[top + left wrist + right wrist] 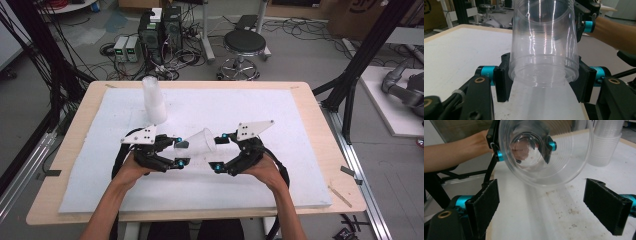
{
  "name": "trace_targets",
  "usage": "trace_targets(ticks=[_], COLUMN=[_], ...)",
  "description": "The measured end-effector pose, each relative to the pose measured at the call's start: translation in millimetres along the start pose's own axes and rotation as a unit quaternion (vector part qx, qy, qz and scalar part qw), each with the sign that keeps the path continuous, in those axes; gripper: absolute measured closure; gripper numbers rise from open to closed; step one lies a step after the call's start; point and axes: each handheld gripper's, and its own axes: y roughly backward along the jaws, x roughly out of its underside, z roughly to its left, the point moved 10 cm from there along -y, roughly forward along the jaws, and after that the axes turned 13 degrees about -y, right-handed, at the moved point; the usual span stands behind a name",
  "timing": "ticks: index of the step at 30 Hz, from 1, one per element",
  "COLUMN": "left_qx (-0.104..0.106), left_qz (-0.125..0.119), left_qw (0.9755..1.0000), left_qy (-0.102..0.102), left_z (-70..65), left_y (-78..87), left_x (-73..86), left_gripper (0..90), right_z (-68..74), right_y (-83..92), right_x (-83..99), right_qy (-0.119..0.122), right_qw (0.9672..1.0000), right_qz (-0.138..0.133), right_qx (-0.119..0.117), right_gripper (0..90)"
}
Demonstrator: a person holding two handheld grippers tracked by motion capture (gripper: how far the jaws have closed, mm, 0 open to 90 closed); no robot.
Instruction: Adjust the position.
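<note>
A clear plastic cup (202, 141) lies on its side above the white foam board (260, 180), mouth toward my right hand. My left gripper (181, 151) is shut on the cup's base; in the left gripper view both pads press the bottom rim of the cup (544, 50), one on each side, at the left gripper (542, 80). My right gripper (219, 151) is open, its jaws wide apart just short of the cup's mouth. In the right gripper view the cup (544, 152) faces me mouth-on above the right gripper (549, 202), with nothing between the pads.
A tall stack of clear cups (154, 100) stands at the back left of the board, also seen as the stack (605, 142). The wooden table edge (320, 115) frames the board. A stool (244, 45) and computer boxes (160, 30) sit on the floor beyond.
</note>
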Motion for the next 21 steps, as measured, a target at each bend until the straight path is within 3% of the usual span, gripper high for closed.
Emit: trace_targets(ticks=[12,21], left_qx=[0.006,0.014], left_qz=[-0.02,-0.015], left_qw=[0.9998,0.9998], left_qy=[-0.006,-0.008], left_z=[-4.4,-7.9], left_y=[-4.9,-10.4], left_x=[-4.6,-2.8], left_gripper=[42.0,42.0], right_z=[4.2,7.3], right_y=[-11.2,-16.7], right_x=[-5.2,-10.0], right_qy=[0.002,-0.002], right_qw=[0.9996,0.9989], right_qz=[-0.012,-0.023], right_qx=[-0.025,-0.04], right_gripper=[14.0,14.0])
